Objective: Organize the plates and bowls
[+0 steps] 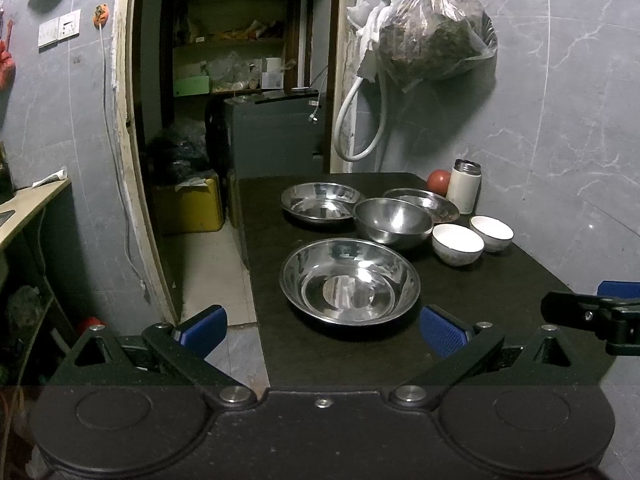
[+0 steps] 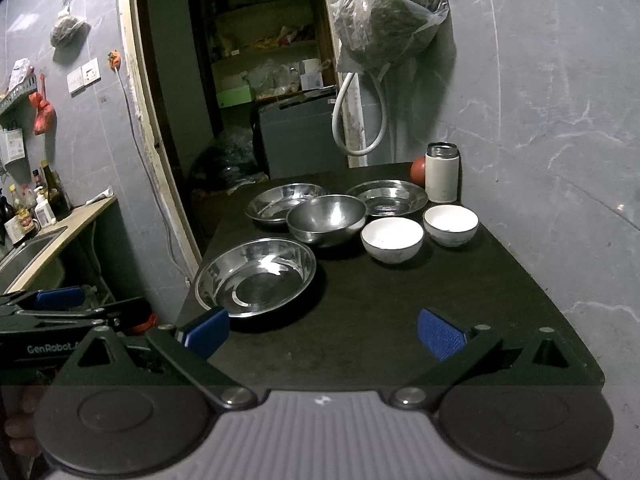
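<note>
From the left wrist camera, the left gripper (image 1: 322,330) is spread wide and holds nothing; its blue pads flank the near steel plate (image 1: 350,280), which sits just ahead of the fingertips near the table's (image 1: 520,280) left edge. Behind it stand a deep steel bowl (image 1: 394,222), a far-left steel plate (image 1: 320,202), a far-right steel plate (image 1: 424,202) and two white bowls, the nearer (image 1: 457,243) and the farther (image 1: 491,233), with a flask (image 1: 464,186) and a tomato (image 1: 439,182) by the wall. Bare tabletop lies to the right. From the right wrist camera, the right gripper (image 2: 323,332) is likewise wide open and empty, held over the table's near edge; the near steel plate (image 2: 256,276) lies ahead to its left, the white bowls (image 2: 392,238) further ahead, with open tabletop in between.
</note>
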